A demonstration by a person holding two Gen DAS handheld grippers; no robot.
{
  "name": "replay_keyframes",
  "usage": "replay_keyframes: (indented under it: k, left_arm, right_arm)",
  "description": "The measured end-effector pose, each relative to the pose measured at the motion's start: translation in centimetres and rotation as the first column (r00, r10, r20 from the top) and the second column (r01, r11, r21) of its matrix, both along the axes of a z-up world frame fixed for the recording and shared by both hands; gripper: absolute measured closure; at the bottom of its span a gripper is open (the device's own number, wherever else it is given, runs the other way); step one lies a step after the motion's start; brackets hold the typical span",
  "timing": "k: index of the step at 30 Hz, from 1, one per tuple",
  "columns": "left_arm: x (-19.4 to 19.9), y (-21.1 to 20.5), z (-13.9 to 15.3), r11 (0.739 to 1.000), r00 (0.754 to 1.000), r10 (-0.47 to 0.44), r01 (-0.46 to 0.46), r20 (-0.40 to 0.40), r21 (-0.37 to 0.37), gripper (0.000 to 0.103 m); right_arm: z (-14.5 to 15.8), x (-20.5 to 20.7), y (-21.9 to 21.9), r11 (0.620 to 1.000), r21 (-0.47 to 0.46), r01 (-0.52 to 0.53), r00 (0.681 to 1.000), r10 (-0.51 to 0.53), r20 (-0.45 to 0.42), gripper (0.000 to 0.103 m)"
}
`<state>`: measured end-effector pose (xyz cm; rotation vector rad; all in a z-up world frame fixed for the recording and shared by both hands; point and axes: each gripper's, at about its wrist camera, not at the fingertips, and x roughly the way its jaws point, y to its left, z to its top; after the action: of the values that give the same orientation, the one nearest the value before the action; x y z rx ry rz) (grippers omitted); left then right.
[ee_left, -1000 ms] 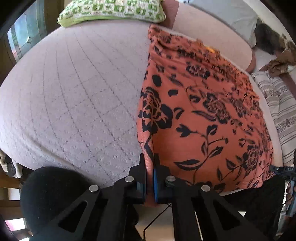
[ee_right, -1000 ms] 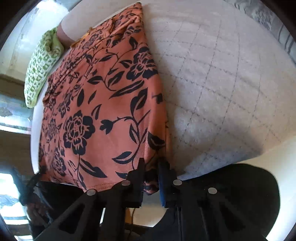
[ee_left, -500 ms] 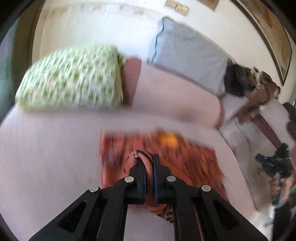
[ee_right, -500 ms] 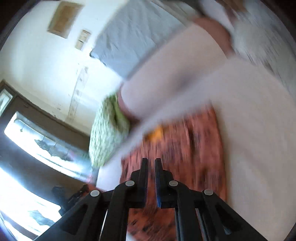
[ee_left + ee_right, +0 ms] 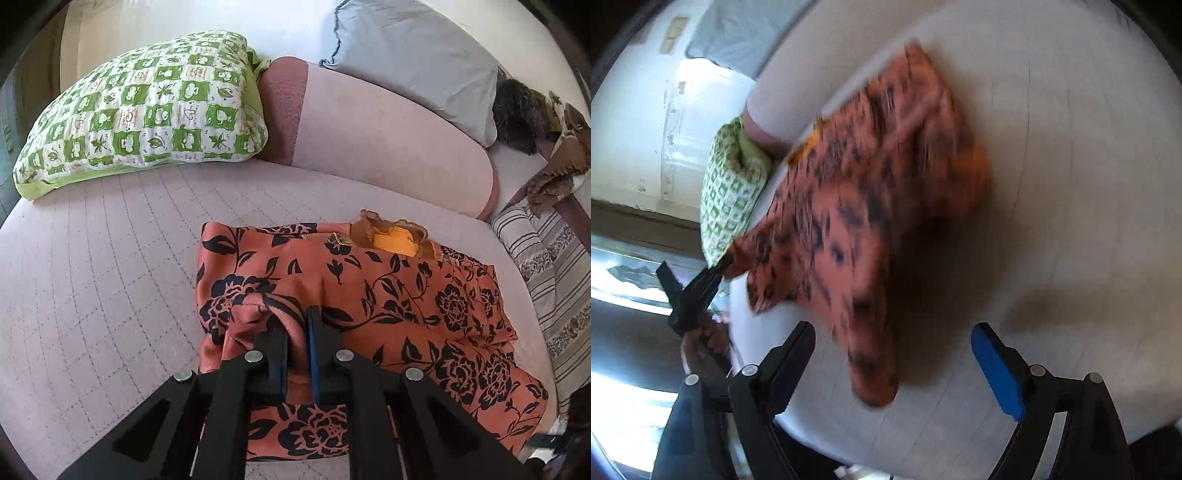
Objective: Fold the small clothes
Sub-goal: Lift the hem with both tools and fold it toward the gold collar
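An orange garment with a black flower print [image 5: 388,295] lies folded over on the lilac quilted bed [image 5: 92,277], an orange collar showing at its far edge. My left gripper [image 5: 297,325] is shut on a bunched corner of the garment, held above the lower layer. In the right wrist view the garment [image 5: 857,206] is blurred and drapes down toward the bed edge. My right gripper [image 5: 894,336] has its jaws opening wide; the hanging cloth tip lies between the fingers but the pads do not touch it. The left gripper [image 5: 716,269] shows there too, holding the far corner.
A green checked pillow [image 5: 147,110] and a grey pillow [image 5: 413,62] lie at the head of the bed, with a pink bolster [image 5: 388,144] between. A striped blanket [image 5: 546,266] and brown clothes [image 5: 561,166] sit at the right. A hand [image 5: 701,343] holds the left tool.
Both grippers carried the near hem up and over toward the collar, folding the garment. The right gripper has let go and its jaws now stand wide; the left still grips.
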<state>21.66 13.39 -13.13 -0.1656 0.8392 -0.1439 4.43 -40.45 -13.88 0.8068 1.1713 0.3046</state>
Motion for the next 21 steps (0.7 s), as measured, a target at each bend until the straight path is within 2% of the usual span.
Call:
replay_keyframes:
  k: [2, 3, 4, 5, 6, 9, 12, 14, 15, 16, 17, 18, 19, 21]
  left_arm:
    - [-0.3, -0.3, 0.0, 1.000, 1.000, -0.007, 0.007, -0.010, 0.008, 0.094]
    - [-0.5, -0.3, -0.3, 1.000, 1.000, -0.011, 0.012, -0.014, 0.015, 0.094]
    - [-0.6, -0.3, -0.4, 1.000, 1.000, -0.014, 0.015, -0.021, 0.023, 0.094]
    - [-0.7, -0.3, -0.4, 0.999, 0.999, -0.016, 0.017, -0.028, 0.034, 0.094]
    - [-0.9, -0.2, -0.2, 0.999, 0.999, -0.020, 0.021, -0.025, 0.041, 0.094]
    - [-1.4, 0.2, 2.3, 0.998, 0.997, -0.060, 0.058, 0.043, 0.029, 0.094]
    - [0.6, 0.6, 5.3, 0.998, 0.992, -0.049, 0.051, 0.112, -0.020, 0.094]
    - [3.5, 1.0, 6.2, 0.997, 0.992, -0.019, 0.027, 0.124, -0.066, 0.094]
    - [5.1, 1.1, 5.9, 0.998, 0.993, 0.005, 0.002, 0.121, -0.055, 0.094]
    - [6.7, 1.4, 5.1, 0.999, 0.994, 0.044, -0.040, 0.104, -0.035, 0.087]
    - [8.4, 1.9, 3.5, 0.995, 0.993, 0.102, -0.101, 0.052, -0.020, 0.080]
    - [9.5, 2.5, 1.8, 0.991, 0.991, 0.135, -0.136, -0.026, -0.020, 0.057]
    - [10.2, 3.6, -0.2, 0.983, 0.976, 0.184, -0.186, -0.116, -0.003, 0.045]
    - [9.5, 5.2, -1.6, 0.976, 0.970, 0.214, -0.217, -0.118, -0.011, 0.045]
  right_arm:
    - [-0.5, 0.1, 1.0, 1.000, 0.022, 0.006, 1.000, -0.006, 0.023, 0.016]
    - [-0.6, 0.6, 1.7, 1.000, 0.023, -0.009, 0.999, 0.007, 0.053, 0.024]
    - [-0.8, 1.3, 2.2, 1.000, 0.008, -0.014, 0.998, 0.013, 0.060, 0.062]
    - [-1.1, 2.1, 2.5, 0.999, 0.007, -0.034, 0.999, 0.033, 0.028, 0.090]
    - [-0.8, 2.2, 2.5, 0.999, 0.026, -0.044, 0.999, 0.044, 0.014, 0.098]
    - [3.2, 3.4, 3.0, 0.992, 0.102, -0.080, 0.992, 0.070, 0.106, 0.098]
    - [8.6, 7.1, 0.8, 0.984, 0.170, -0.053, 0.971, 0.011, 0.238, 0.098]
    - [10.5, 11.8, -1.8, 0.967, 0.254, -0.006, 0.955, -0.070, 0.289, 0.094]
    - [10.2, 14.7, -3.1, 0.959, 0.281, 0.031, 0.954, -0.112, 0.278, 0.085]
    - [9.0, 17.5, -4.2, 0.956, 0.285, 0.067, 0.959, -0.140, 0.246, 0.046]
    - [7.8, 19.3, -4.8, 0.958, 0.267, 0.103, 0.965, -0.161, 0.206, 0.017]
    - [6.3, 20.3, -5.6, 0.961, 0.222, 0.163, 0.966, -0.201, 0.161, 0.000]
    - [5.1, 20.3, -6.2, 0.961, 0.164, 0.224, 0.959, -0.248, 0.141, 0.000]
    - [3.5, 18.6, -6.6, 0.965, 0.131, 0.229, 0.956, -0.248, 0.157, 0.000]
